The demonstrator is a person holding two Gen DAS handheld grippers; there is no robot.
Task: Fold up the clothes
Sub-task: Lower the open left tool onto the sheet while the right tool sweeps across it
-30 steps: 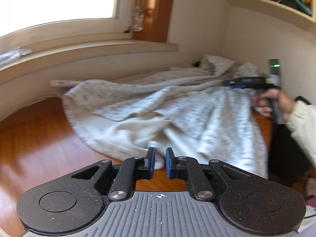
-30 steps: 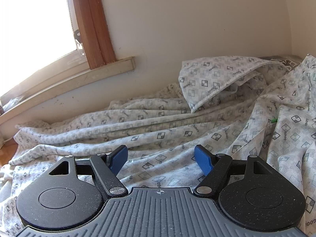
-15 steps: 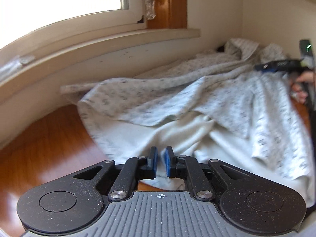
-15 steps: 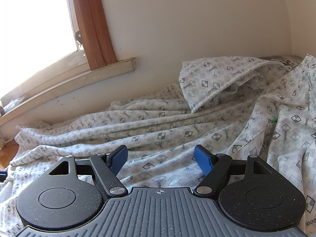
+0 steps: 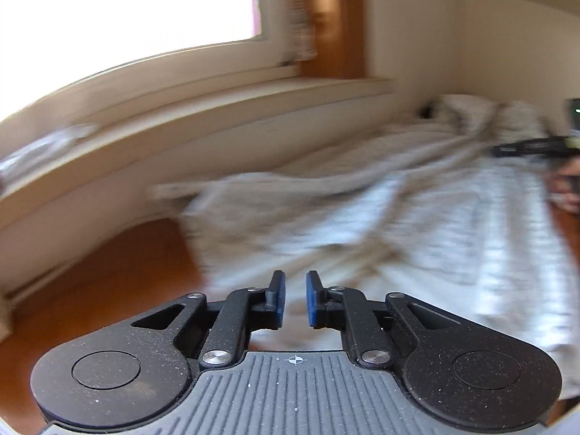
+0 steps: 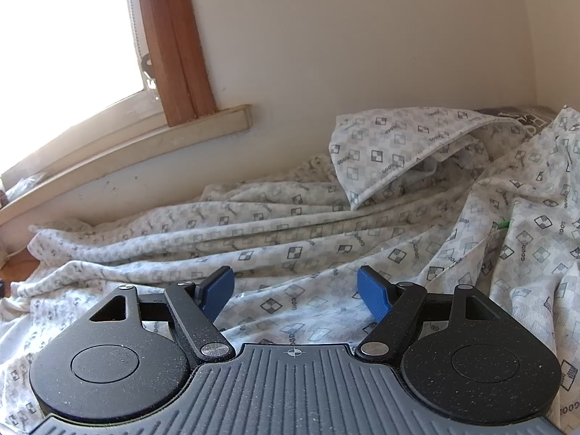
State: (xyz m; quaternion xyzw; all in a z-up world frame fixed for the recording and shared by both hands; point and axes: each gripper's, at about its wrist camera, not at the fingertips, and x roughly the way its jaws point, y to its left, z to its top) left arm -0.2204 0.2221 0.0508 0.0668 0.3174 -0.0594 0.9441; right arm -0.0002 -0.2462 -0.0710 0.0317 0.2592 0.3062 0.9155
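Patterned garment (image 6: 290, 217) lies rumpled. Right gripper (image 6: 295, 290) spread wide, left gripper (image 5: 293, 299) nearly together (nothing clamped). Risk: bunched cloth snags, fold skews.

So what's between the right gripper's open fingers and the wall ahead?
Only the patterned garment: in the right wrist view, rumpled folds run from the right gripper to the wall, with a flap propped near it.
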